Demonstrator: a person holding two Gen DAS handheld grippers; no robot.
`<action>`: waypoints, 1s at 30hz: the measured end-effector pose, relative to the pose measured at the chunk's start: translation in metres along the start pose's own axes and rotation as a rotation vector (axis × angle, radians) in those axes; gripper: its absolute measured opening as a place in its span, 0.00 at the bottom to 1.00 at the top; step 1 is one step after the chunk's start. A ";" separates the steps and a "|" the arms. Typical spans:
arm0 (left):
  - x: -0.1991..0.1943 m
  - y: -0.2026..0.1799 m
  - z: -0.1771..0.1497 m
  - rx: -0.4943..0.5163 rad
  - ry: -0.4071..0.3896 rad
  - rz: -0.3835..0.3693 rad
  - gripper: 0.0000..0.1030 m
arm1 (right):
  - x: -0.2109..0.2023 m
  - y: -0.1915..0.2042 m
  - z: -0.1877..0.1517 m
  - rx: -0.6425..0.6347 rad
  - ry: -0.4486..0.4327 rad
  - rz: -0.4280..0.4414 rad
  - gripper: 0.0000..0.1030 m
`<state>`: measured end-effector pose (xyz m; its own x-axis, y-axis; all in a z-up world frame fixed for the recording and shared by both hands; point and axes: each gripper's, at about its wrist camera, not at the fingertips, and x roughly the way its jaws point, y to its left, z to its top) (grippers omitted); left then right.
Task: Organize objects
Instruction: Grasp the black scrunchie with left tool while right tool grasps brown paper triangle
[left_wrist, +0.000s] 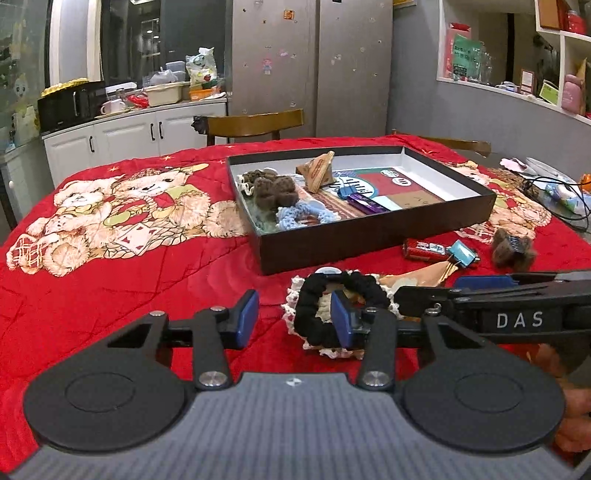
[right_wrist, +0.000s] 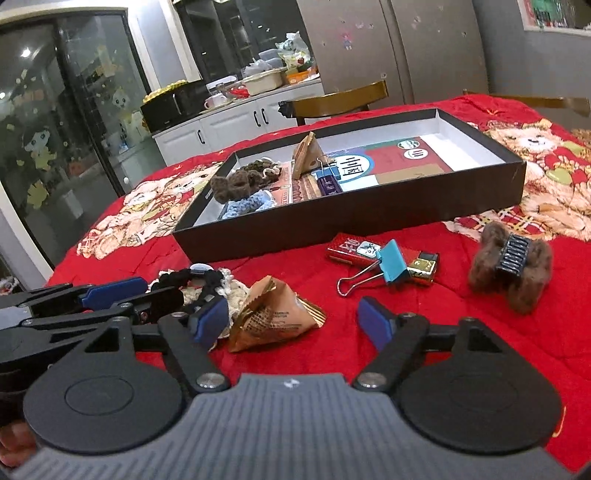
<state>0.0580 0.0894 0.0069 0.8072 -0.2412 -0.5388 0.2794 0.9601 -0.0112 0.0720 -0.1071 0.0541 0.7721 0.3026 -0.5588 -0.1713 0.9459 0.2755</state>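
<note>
Both cams ride the handheld grippers, low over the table w/ the red bear-print cloth (left_wrist: 110, 288), tilted down and fwd toward the kitchen cabinets. Left wrist cam sits close behind the black scrunchie (left_wrist: 321, 295); the dark open box (left_wrist: 369, 240) lies just beyond, and the right gripper (left_wrist: 443, 291) pokes in from its right edge. Right wrist cam sits beside it, close on the tan packet (right_wrist: 273, 317); left gripper (right_wrist: 125, 291) enters at its left. Shared: box, scrunchie, packet, blue binder clip (right_wrist: 391, 266), fuzzy brown clip (right_wrist: 509, 266), fridge.
</note>
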 end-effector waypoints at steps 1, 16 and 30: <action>0.001 0.000 -0.001 -0.004 0.002 0.002 0.40 | 0.000 0.000 0.000 -0.005 -0.002 -0.003 0.73; 0.002 0.002 -0.005 -0.069 0.001 0.059 0.17 | -0.002 0.009 -0.003 -0.089 -0.001 -0.002 0.52; 0.001 0.002 -0.006 -0.065 -0.013 0.133 0.17 | -0.003 0.010 -0.004 -0.098 0.001 -0.002 0.52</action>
<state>0.0562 0.0919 0.0008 0.8418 -0.1125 -0.5280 0.1356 0.9908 0.0051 0.0654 -0.0980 0.0559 0.7718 0.3008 -0.5602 -0.2287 0.9534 0.1970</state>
